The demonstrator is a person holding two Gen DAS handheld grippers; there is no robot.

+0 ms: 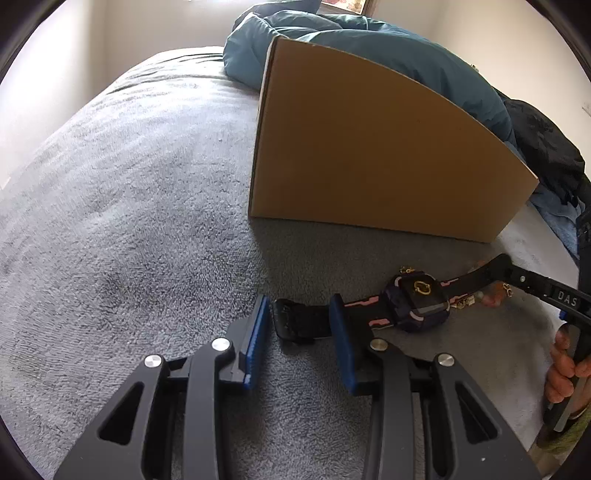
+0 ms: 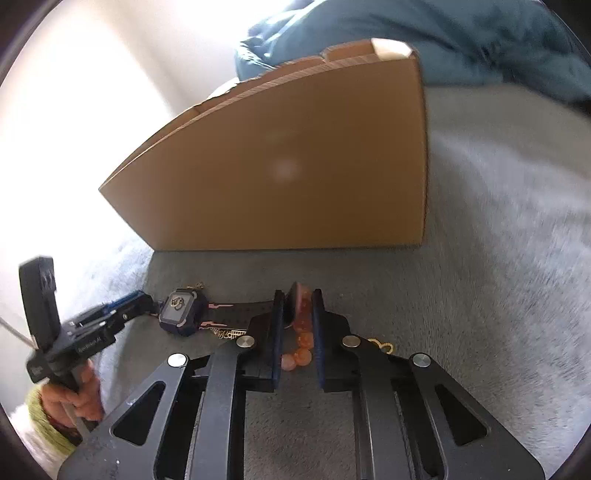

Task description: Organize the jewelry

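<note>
A dark smartwatch (image 1: 417, 299) with a black and pink strap lies flat on the grey blanket (image 1: 129, 221), a small gold ring (image 1: 421, 288) resting on its face. My left gripper (image 1: 301, 319) stands open around the strap's free end; a gap shows beside the left pad and the strap runs under the right pad. My right gripper (image 2: 298, 299) is shut on an orange bead bracelet (image 2: 303, 332), whose beads show between the blue pads. A gold chain (image 2: 225, 334) lies by the watch (image 2: 181, 312), and another gold piece (image 2: 384, 347) by the right finger.
A tall cardboard box (image 1: 369, 147) stands just behind the jewelry, its dividers showing along the top edge (image 2: 332, 59). A teal duvet (image 1: 332, 33) is heaped behind it, with dark clothing (image 1: 543, 147) to the right. A hand (image 1: 561, 373) holds the right gripper's handle.
</note>
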